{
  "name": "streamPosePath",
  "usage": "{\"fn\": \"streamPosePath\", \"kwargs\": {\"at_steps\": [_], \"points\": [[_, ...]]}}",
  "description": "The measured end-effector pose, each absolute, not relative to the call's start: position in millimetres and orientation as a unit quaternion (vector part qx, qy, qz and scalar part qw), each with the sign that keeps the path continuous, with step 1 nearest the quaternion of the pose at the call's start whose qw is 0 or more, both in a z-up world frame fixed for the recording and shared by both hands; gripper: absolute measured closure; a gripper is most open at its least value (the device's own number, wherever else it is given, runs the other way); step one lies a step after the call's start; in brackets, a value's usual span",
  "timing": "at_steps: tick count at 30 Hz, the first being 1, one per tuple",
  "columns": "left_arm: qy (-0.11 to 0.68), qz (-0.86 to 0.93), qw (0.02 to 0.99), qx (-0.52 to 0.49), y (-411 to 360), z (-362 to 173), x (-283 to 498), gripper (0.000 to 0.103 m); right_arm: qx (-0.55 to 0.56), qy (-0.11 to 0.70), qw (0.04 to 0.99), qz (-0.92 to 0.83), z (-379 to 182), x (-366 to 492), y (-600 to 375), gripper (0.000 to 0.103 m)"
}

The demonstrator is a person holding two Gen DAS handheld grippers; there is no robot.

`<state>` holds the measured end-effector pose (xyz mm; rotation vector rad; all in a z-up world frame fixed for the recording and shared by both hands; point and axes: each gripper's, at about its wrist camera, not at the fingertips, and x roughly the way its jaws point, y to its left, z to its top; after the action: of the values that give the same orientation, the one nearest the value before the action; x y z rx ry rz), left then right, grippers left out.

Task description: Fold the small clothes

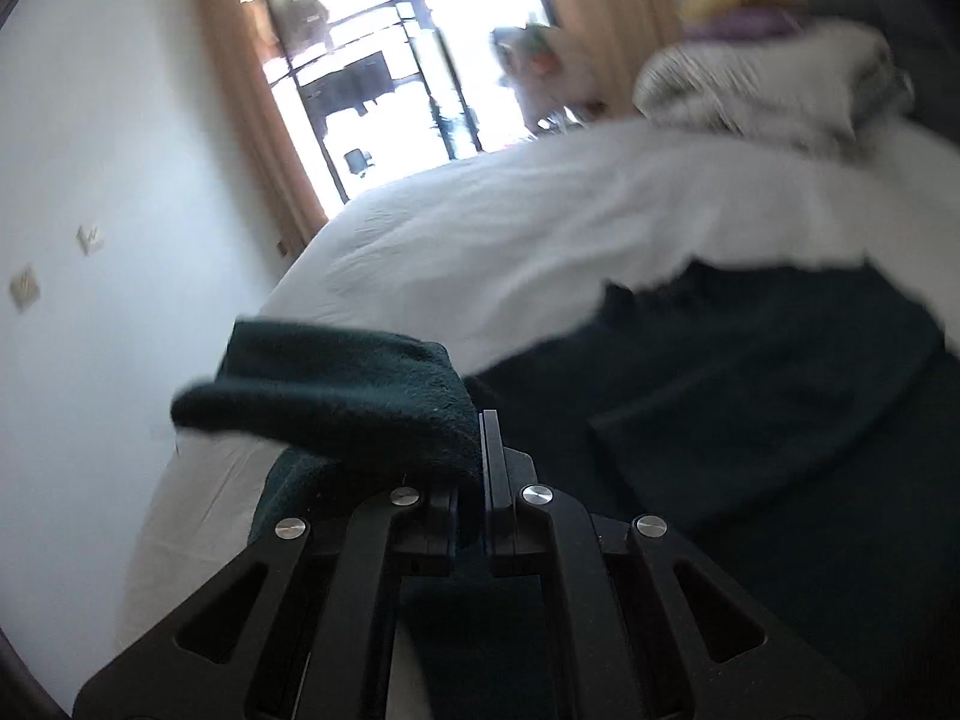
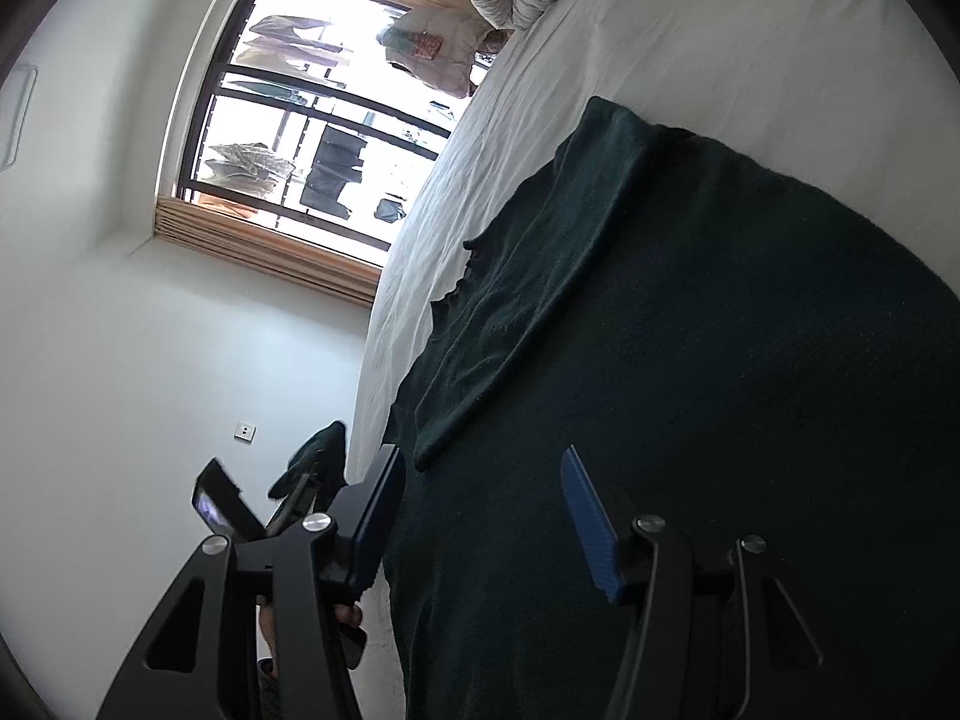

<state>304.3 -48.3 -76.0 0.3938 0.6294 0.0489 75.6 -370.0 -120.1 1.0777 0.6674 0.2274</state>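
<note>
A dark green knitted garment [image 1: 750, 390] lies spread on the white bed sheet [image 1: 540, 228]. My left gripper [image 1: 483, 420] is shut on one corner of it [image 1: 336, 384], and the pinched cloth is lifted and flops over to the left of the jaws. In the right wrist view the same garment [image 2: 750, 330] fills the right half, with a folded band running along its left side. My right gripper [image 2: 480, 462] hovers just over the near part of the garment, its blue pads [image 2: 585, 504] apart and nothing pinched between them. The left gripper [image 2: 300, 498] shows at lower left, holding the corner beyond the bed's edge.
A rolled grey-white duvet [image 1: 762, 84] lies at the far end of the bed [image 2: 720, 48]. A bright window [image 2: 312, 120] with tan curtains faces the bed. A white wall with sockets [image 2: 245, 432] runs along the left. A hand [image 2: 348, 615] shows under the left gripper.
</note>
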Motion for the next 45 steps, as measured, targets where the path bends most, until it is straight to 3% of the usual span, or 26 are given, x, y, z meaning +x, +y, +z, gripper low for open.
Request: {"fn": "streamPosePath", "kwargs": {"at_steps": [2,5,14,22,24,26,28,31,36,45], "points": [[0.331,0.026,0.916,0.226,-72.4,-111.7,305.4,0.099,0.494,0.321,0.8,0.111,-120.7,83.1,-369.7,0.045],[0.361,0.028,0.903,0.232,-29.7,-149.4,304.8,0.099,0.475,0.331,0.805,0.128,-114.9,100.6,-361.8,0.045],[0.339,0.027,0.908,0.245,-45.0,-157.2,275.1,0.099,0.401,0.408,0.783,0.244,-90.7,217.8,-276.9,0.04],[0.332,0.018,0.917,0.219,-35.2,-151.7,256.3,0.099,0.392,0.507,0.728,0.243,-134.6,311.8,-219.0,0.039],[0.33,0.015,0.919,0.213,-32.7,-151.4,257.3,0.099,0.4,0.516,0.719,0.238,-143.3,322.6,-215.0,0.045],[0.332,0.011,0.921,0.204,-30.8,-150.8,258.3,0.099,0.405,0.518,0.71,0.25,-146.3,330.4,-209.2,0.057],[0.333,0.008,0.922,0.197,-28.6,-149.7,258.7,0.099,0.379,0.522,0.719,0.26,-142.6,333.5,-200.5,0.077],[0.337,0.003,0.922,0.192,-26.6,-146.7,260.4,0.099,0.337,0.514,0.745,0.259,-130.4,333.6,-198.5,0.091],[0.31,-0.008,0.935,0.171,-36.1,-115.6,253.3,0.099,0.296,0.477,0.791,0.242,-105.0,322.3,-218.1,0.093],[0.293,-0.071,0.935,0.186,-120.5,-93.5,265.5,0.099,0.278,0.433,0.836,0.192,-77.8,312.5,-291.4,0.094]]}}
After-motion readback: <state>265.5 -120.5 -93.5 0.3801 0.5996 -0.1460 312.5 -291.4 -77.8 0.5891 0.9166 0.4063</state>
